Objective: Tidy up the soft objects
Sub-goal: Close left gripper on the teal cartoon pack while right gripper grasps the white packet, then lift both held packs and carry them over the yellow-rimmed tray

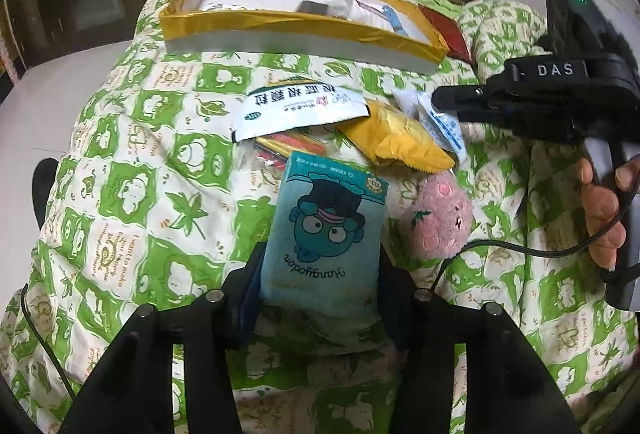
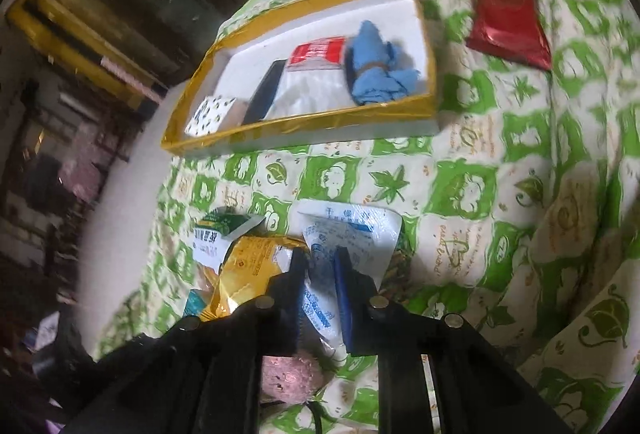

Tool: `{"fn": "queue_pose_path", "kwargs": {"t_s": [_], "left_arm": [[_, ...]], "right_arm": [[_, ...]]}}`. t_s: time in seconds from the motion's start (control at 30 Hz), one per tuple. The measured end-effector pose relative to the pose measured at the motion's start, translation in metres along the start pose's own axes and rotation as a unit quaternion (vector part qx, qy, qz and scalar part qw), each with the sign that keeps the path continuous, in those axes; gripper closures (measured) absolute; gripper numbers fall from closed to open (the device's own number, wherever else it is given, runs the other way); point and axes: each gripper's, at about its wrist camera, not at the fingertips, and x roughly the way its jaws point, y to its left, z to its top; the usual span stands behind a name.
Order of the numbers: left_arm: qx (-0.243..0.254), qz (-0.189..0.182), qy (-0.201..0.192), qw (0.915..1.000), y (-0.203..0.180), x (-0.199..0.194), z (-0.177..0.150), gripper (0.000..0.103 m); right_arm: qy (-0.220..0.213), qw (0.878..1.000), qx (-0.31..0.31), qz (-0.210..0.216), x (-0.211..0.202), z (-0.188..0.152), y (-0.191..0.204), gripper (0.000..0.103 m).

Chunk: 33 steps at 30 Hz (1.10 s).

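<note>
My left gripper is shut on a blue tissue pack with a cartoon face, held over the green quilt. My right gripper is shut on white sachets with blue print; it also shows in the left wrist view. A yellow packet, a white-green sachet, a striped packet and a pink plush toy lie in a pile. The yellow-rimmed white box holds a blue cloth, a red-white pack and other items.
A red foil packet lies on the quilt right of the box. The quilt is lumpy and rises at the right. Bare white surface lies left of the quilt. A cable trails near the plush.
</note>
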Motion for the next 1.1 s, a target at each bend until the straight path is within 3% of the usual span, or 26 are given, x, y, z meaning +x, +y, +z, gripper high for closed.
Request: {"fn": "queue_pose_path", "kwargs": {"t_s": [0.17, 0.4, 0.43, 0.6, 0.77, 1.1], "left_arm": [[0.006, 0.005, 0.001, 1.0, 0.001, 0.0, 0.001, 0.055], [0.007, 0.004, 0.011, 0.9999, 0.001, 0.008, 0.003, 0.054], [0.008, 0.005, 0.01, 0.9999, 0.0, 0.009, 0.002, 0.054], [0.009, 0.002, 0.006, 0.9999, 0.0, 0.007, 0.002, 0.059], [0.011, 0.004, -0.005, 0.9999, -0.001, 0.0, 0.0, 0.063], [-0.024, 0.009, -0.024, 0.9994, 0.005, -0.026, -0.004, 0.065]], "right_arm": [[0.001, 1.0, 0.027, 0.005, 0.001, 0.003, -0.006, 0.063], [0.018, 0.999, -0.01, -0.044, 0.025, 0.007, 0.013, 0.05], [0.017, 0.998, -0.017, -0.053, 0.027, 0.007, 0.016, 0.05], [0.015, 0.995, -0.055, -0.082, 0.033, 0.006, 0.026, 0.074], [-0.005, 0.994, -0.074, -0.085, 0.026, 0.004, 0.028, 0.081], [-0.048, 0.992, -0.105, -0.041, -0.016, -0.004, 0.039, 0.081]]}}
